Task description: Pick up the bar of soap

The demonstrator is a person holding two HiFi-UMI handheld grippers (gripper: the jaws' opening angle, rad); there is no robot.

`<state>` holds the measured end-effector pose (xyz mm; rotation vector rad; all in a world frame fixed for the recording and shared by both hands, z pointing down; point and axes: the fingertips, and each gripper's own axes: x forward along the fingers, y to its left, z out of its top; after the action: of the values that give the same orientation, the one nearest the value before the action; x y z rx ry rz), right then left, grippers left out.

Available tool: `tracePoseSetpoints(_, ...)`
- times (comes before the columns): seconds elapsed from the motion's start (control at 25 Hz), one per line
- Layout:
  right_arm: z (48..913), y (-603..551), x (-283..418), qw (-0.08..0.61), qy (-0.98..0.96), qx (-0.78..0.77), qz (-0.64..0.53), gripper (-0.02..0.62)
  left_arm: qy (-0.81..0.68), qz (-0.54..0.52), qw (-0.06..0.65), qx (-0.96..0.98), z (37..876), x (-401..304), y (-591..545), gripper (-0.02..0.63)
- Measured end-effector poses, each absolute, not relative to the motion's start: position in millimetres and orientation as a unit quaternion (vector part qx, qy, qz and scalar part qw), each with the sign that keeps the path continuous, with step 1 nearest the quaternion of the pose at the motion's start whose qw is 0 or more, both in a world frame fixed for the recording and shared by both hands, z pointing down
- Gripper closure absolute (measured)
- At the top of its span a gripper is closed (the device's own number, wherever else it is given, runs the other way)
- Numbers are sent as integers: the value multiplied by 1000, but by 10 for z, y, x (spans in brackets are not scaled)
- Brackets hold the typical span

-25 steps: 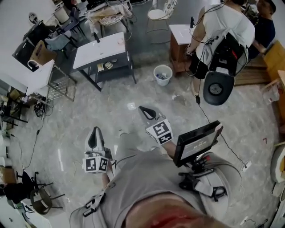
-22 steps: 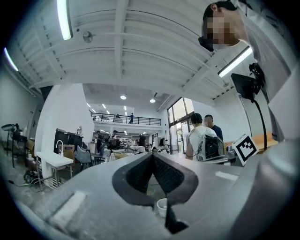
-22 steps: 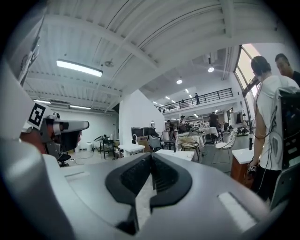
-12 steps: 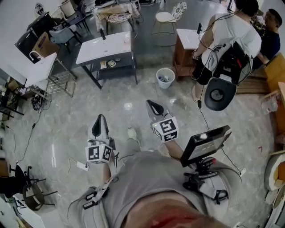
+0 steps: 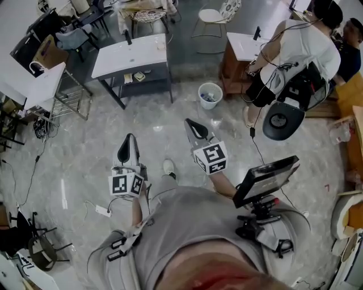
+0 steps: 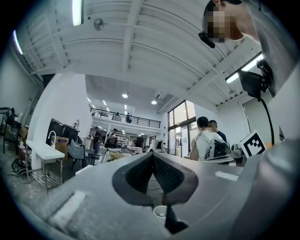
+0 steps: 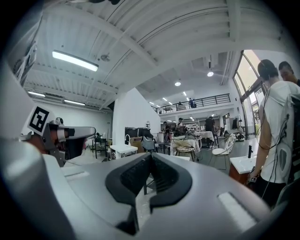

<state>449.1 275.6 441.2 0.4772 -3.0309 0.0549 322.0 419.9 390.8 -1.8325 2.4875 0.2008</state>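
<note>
In the head view two grippers are counted above the pale marbled floor (image 5: 79, 164): the left gripper (image 5: 129, 139) and the right gripper (image 5: 190, 123). Each carries one marker cube (image 5: 126, 184) printed with black-and-white squares, on which no letters can be read. Three white-topped tables (image 5: 130, 54) are seen, with one white chair (image 5: 211, 16) and two bystanders (image 5: 298, 42) at the upper right. One white pail (image 5: 209, 95) holds small contents that cannot be identified. One screen (image 5: 265, 177) is mounted at the wearer's waist, and its text is too small to be read. In the left gripper view the jaws are seen closed tip to tip with nothing gripped, and the pail shows through the slot beneath them. In the right gripper view the jaws are likewise pressed together and empty, and the other gripper's marker cube is seen at the left. The bar of soap cannot be picked out in any view.
</note>
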Motion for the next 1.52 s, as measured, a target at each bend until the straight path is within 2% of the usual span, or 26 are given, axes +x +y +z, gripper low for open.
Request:
tracePoseSetpoints(0.96,4183,1810,2671,63,-982,177,-3,594,738,98,25,-667,3855,1593,3019,607)
tracePoseSetpoints(1.16,4300,1777,2278,73,-981,179,-11,594,730,93,0,-677,4053,1252,2890,608)
tracePoseSetpoints(1.52,4397,1683,1957,85,-975,206,-22,594,713,98,-2,-694,4246,792,2702,608)
